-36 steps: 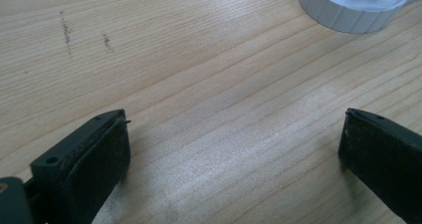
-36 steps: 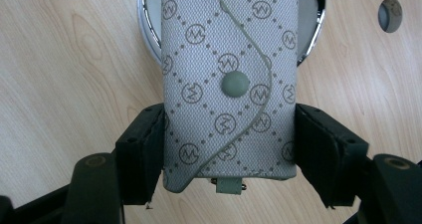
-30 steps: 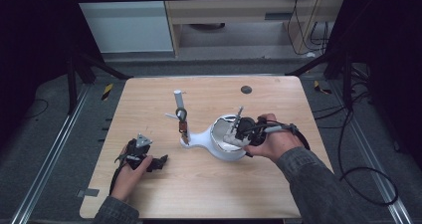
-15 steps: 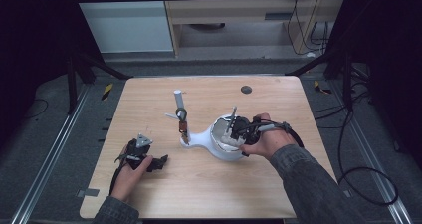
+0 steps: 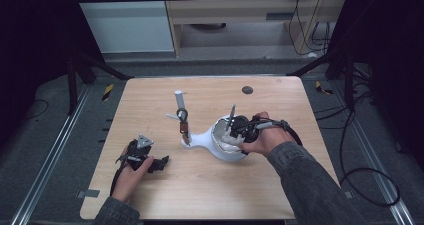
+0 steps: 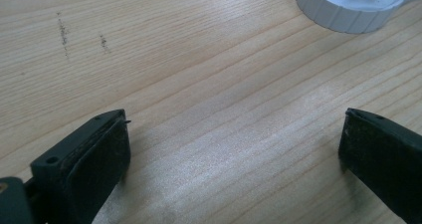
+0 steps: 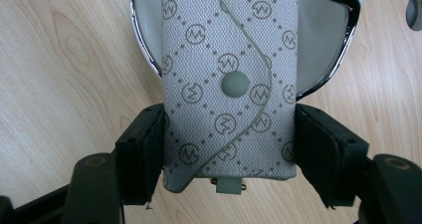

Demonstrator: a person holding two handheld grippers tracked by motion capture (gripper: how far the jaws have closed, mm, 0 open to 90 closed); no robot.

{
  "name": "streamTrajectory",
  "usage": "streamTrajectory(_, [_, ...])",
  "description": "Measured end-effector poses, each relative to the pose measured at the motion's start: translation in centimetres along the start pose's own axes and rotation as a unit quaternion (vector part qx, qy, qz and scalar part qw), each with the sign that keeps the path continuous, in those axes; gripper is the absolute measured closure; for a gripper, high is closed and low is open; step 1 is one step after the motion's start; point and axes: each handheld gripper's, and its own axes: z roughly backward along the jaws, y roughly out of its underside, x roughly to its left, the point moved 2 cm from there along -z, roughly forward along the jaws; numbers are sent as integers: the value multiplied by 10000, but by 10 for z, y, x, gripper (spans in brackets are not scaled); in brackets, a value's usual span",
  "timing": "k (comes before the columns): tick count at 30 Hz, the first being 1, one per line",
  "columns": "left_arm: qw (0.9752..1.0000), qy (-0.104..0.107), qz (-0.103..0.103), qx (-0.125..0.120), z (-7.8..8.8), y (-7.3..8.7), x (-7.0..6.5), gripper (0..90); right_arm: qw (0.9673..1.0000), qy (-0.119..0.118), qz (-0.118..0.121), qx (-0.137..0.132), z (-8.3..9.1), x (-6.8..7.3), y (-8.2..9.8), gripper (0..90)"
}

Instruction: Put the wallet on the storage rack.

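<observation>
Right gripper: jaws clamped on both sides of grey monogram-patterned key pouch with round snap button. Pouch held over white bowl-shaped tray with chrome rim, far end of pouch overlapping tray opening. In high view, right gripper sits at white tray, right of table centre.

Left gripper: jaws spread wide, nothing between them, bare wooden table beneath. In high view, left gripper rests low near front-left of table, well apart from tray.

Upright white post with hanging ring stands just left of tray.
</observation>
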Motion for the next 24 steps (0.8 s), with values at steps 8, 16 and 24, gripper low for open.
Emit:
streamTrajectory(8, [10000,0,-2,5,0,0,0,0,10000,-11,-16,14,-2,-1,-3,320])
streamTrajectory(16, [10000,7,-4,-1,0,0,0,0,10000,0,14,65,-3,-1,-6,320])
streamTrajectory(24, [10000,7,-12,-4,0,0,-1,0,10000,-3,13,80,-6,1,-9,320])
